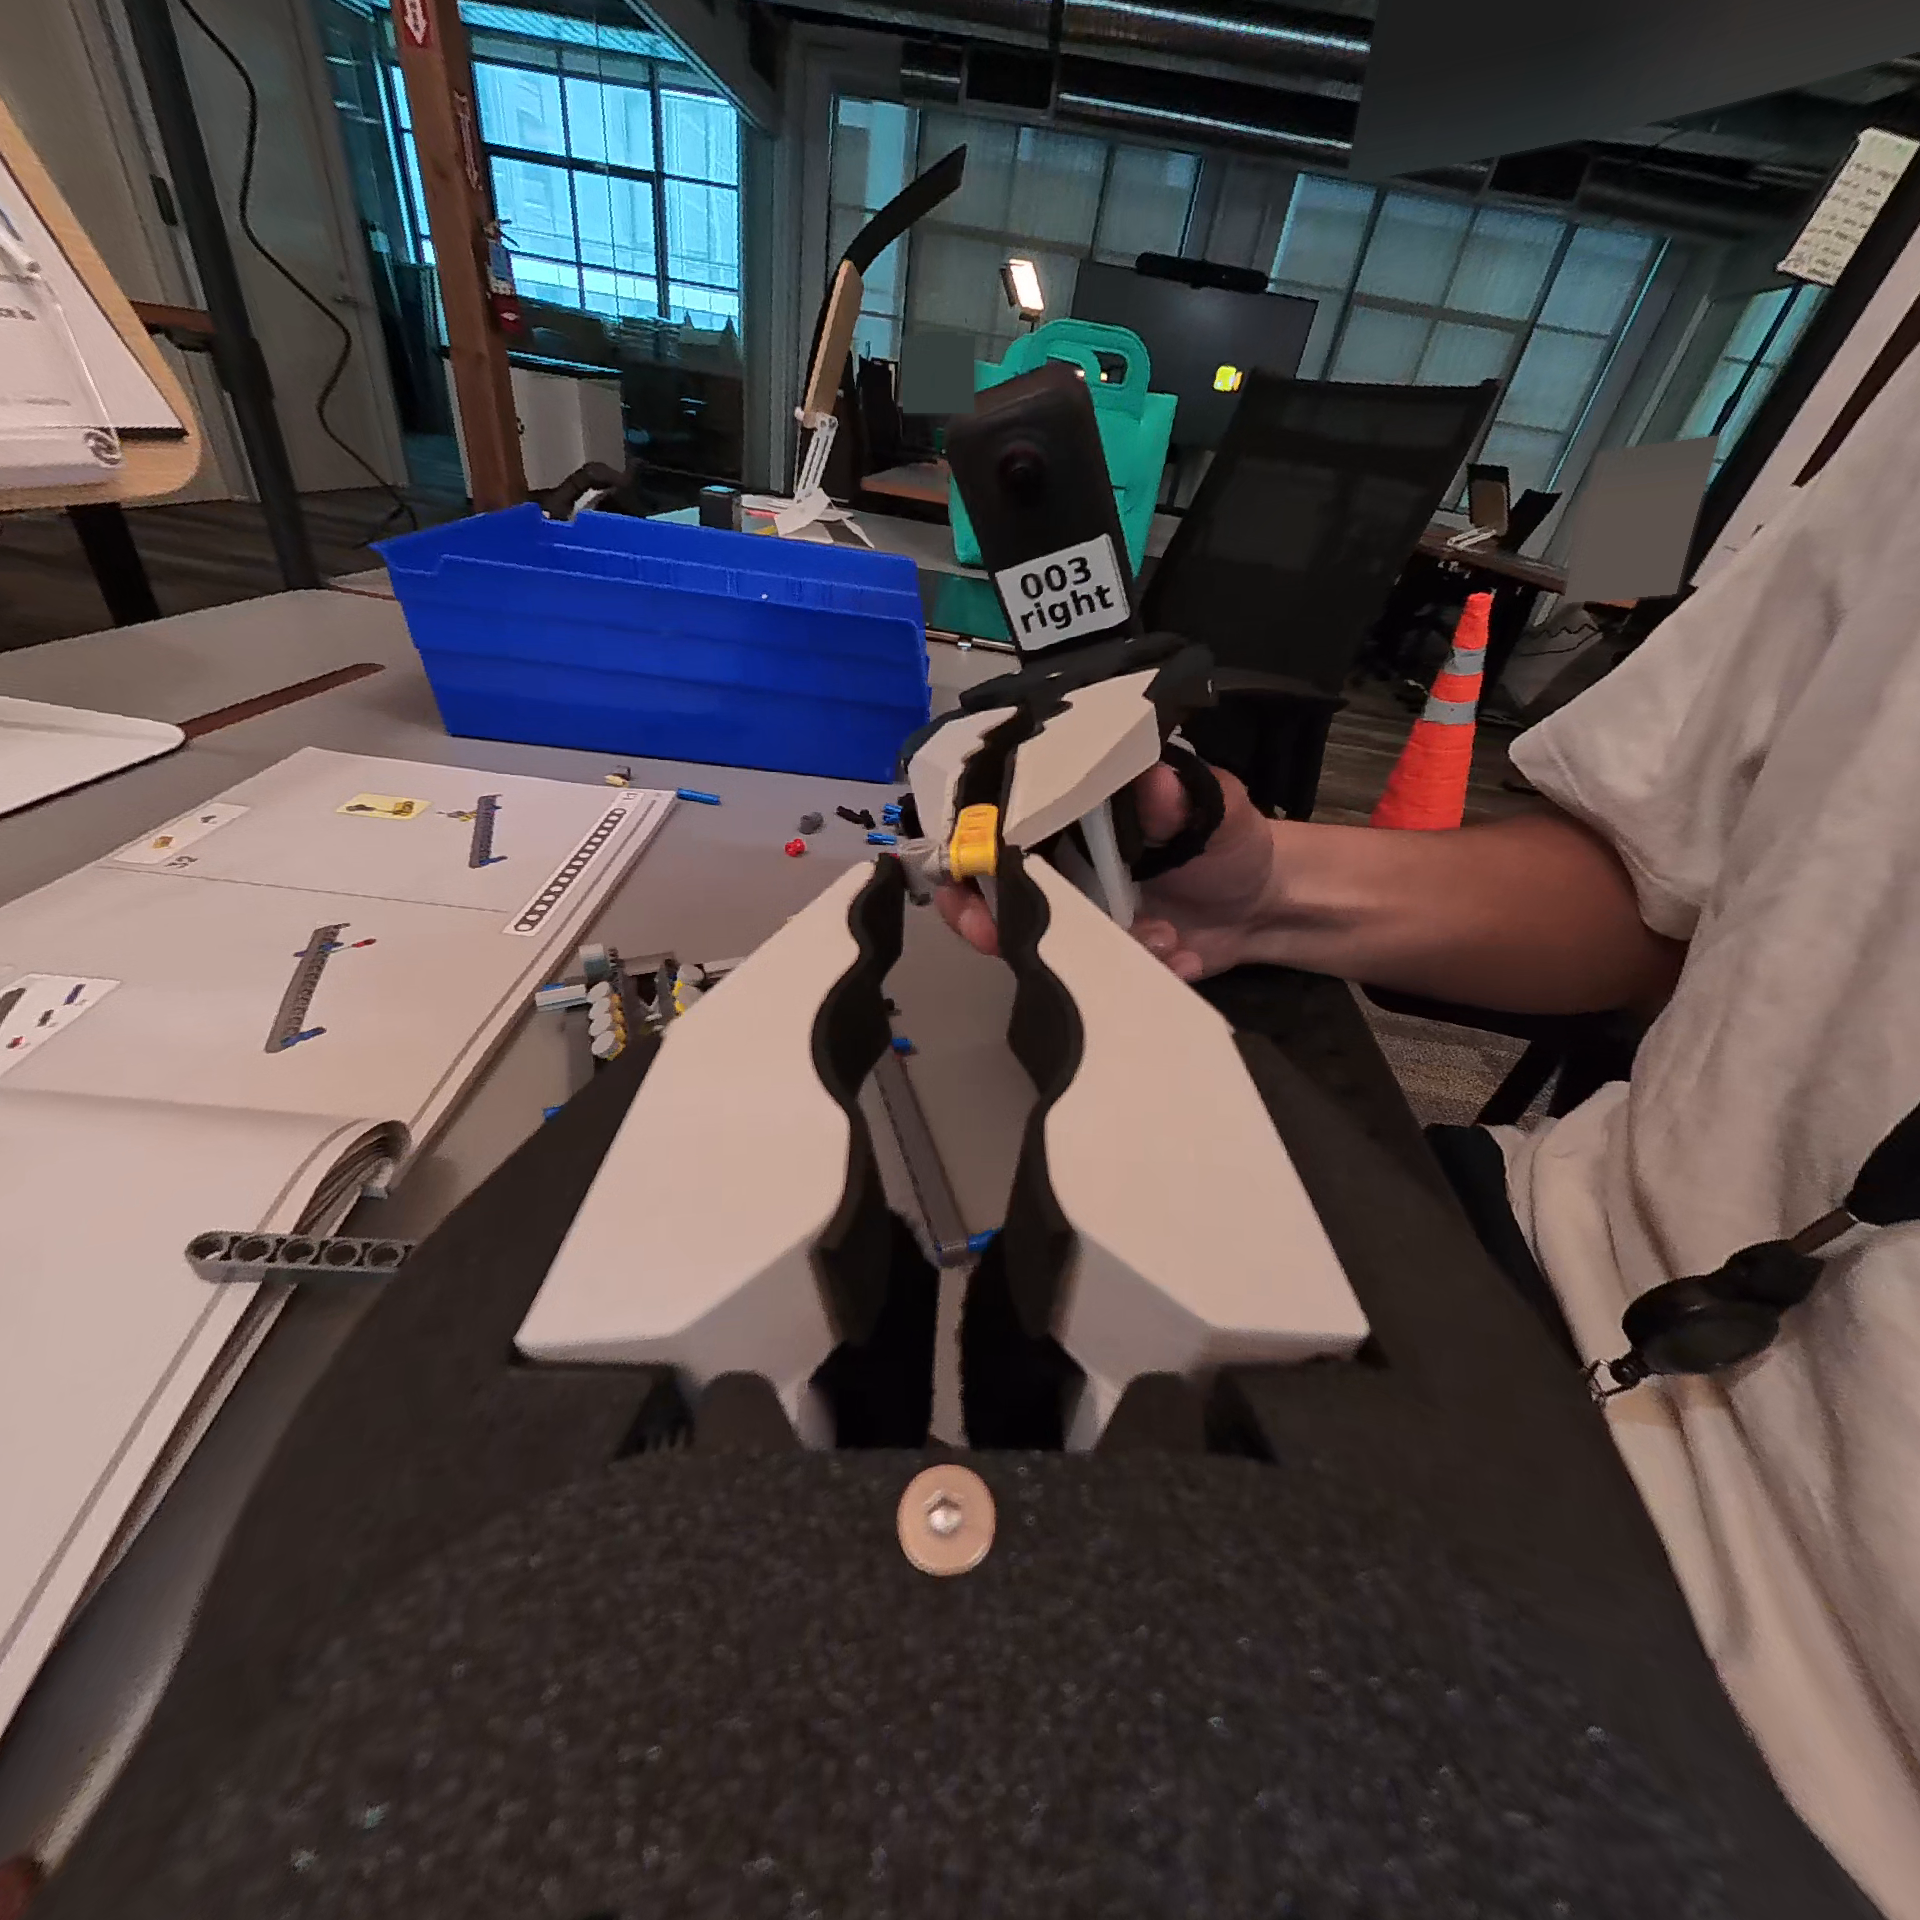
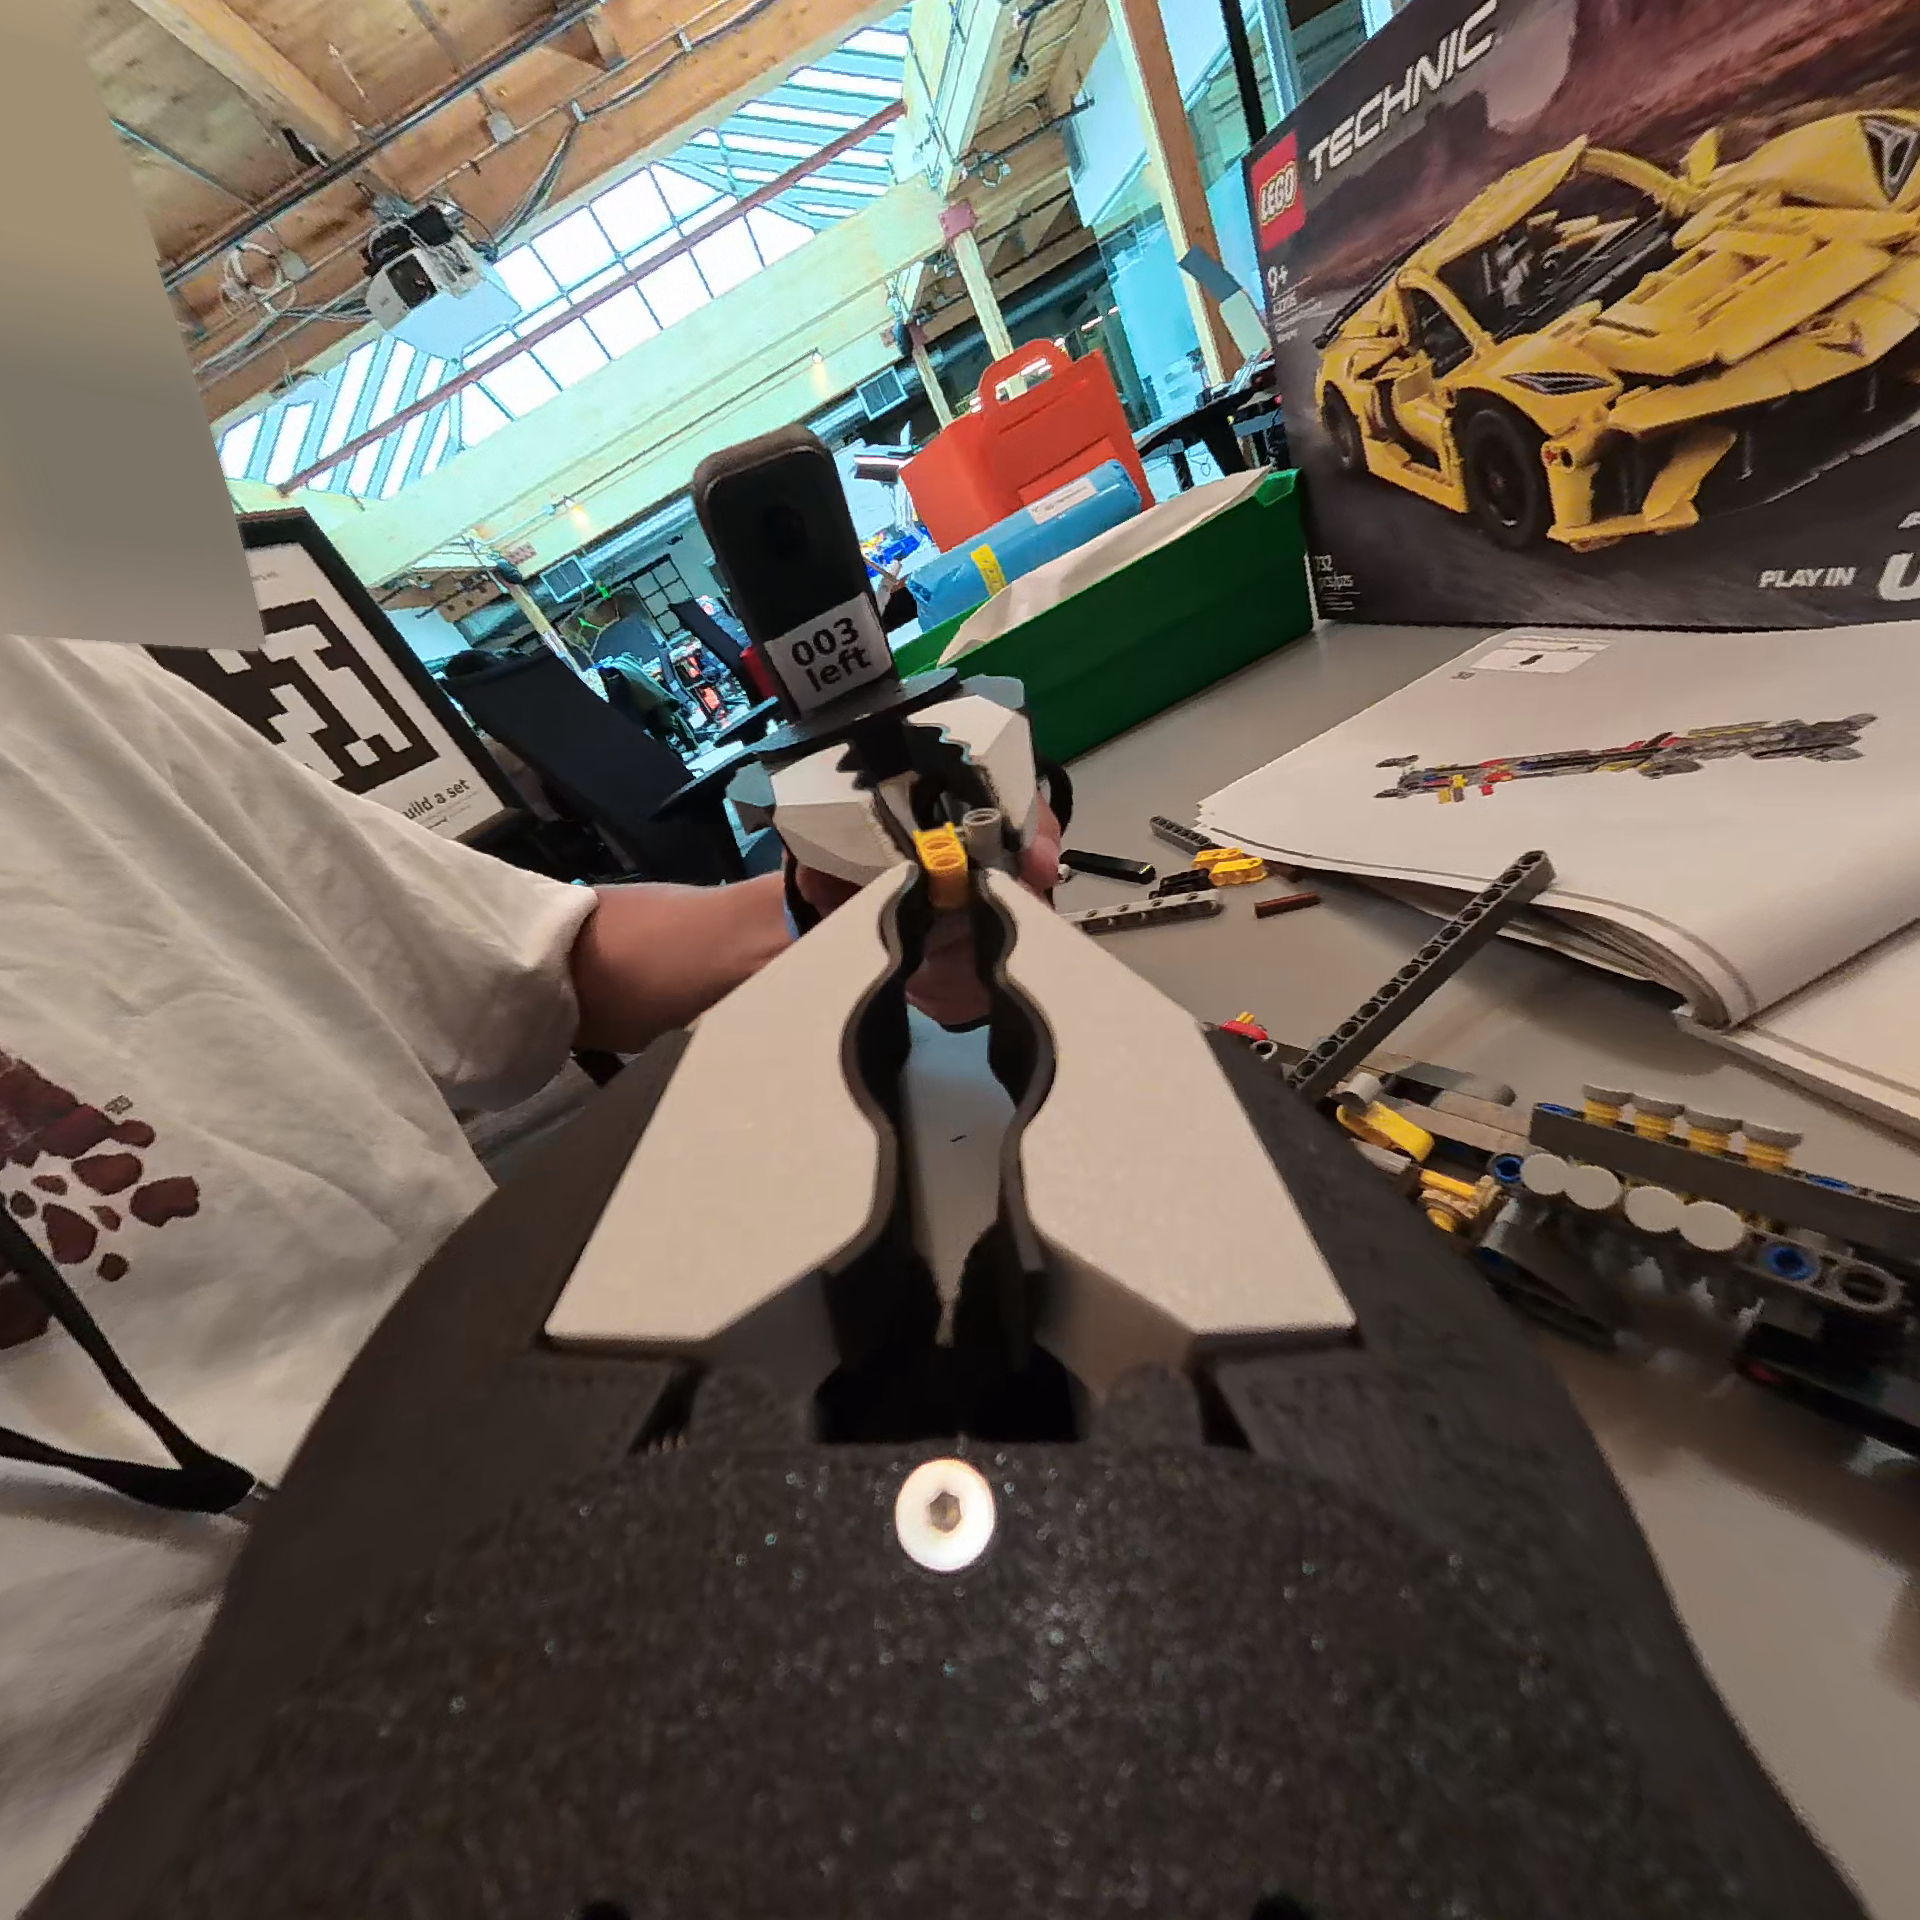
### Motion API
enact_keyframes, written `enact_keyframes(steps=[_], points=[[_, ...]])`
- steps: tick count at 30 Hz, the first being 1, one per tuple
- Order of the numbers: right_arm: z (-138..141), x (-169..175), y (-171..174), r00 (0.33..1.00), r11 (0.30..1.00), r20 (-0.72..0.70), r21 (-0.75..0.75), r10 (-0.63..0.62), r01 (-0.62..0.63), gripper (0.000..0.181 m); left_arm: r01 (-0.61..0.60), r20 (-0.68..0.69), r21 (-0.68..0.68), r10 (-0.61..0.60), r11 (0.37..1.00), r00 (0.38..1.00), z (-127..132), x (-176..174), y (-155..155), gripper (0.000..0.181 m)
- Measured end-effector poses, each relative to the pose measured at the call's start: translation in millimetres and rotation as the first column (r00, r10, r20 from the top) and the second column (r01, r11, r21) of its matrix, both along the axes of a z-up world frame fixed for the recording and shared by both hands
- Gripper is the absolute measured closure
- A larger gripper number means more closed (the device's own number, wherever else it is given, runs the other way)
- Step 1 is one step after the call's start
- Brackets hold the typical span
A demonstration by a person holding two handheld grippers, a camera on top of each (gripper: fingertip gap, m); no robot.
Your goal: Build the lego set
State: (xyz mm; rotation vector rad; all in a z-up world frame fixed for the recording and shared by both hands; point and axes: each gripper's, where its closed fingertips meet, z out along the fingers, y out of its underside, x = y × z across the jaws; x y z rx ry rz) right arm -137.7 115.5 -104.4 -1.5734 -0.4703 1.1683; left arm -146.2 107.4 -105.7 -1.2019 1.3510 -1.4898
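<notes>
The two grippers are held tip to tip in the air above the table (image 2: 1164,987), and the task's small parts are found between them. The right gripper (image 2: 940,878) is clamped on a yellow piece (image 2: 943,854). A grey piece (image 2: 982,828) sits just beside it at the tips of the left gripper (image 1: 951,878), whose fingers stand a little apart. Whether they truly bear on the grey piece cannot be told. The half-built model (image 2: 1662,1216) lies on the table to the near right in the right wrist view.

The likeliest fault is judged to be a slip. If the pieces are pressed together off-axis, the yellow piece could be twisted in the soft pads or squeezed out and dropped (small parts bounce and roll). It could then be lost among the loose pins (image 1: 831,821) already scattered on the table. A joint left half-seated could also come apart once one grip is loosened.

As to writing, a white label is borne on each camera: one on the left gripper's (image 2: 826,657), one on the right's (image 1: 1062,594). The printed box (image 2: 1610,312), showing a yellow car, stands at the far right. An open booklet (image 2: 1662,810) lies before it, and a black-and-white marker board (image 2: 322,675) is seen at the left. The wording is not repeated here.
</notes>
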Motion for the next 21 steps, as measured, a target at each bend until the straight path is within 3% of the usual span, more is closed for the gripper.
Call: enact_keyframes(steps=[11, 15, 21], points=[[-2, -3, -3, 0.999, 0.999, -0.029, -0.021, 0.033, -0.034, 0.174, 0.007, -0.002, 0.008, -0.007, 1.000, 1.000, -3, -2, -1, 0.165], [-2, -6, -3, 1.000, 1.000, -0.010, 0.012, 0.015, -0.015, 0.161, 0.040, -0.014, 0.003, -0.040, 0.999, 0.999, -4, -3, -6, 0.165], [0, -15, -8, 0.999, 0.998, -0.024, 0.034, 0.049, -0.048, 0.165, 0.065, -0.031, 0.012, -0.065, 0.998, 0.997, -5, -3, -11, 0.165]])
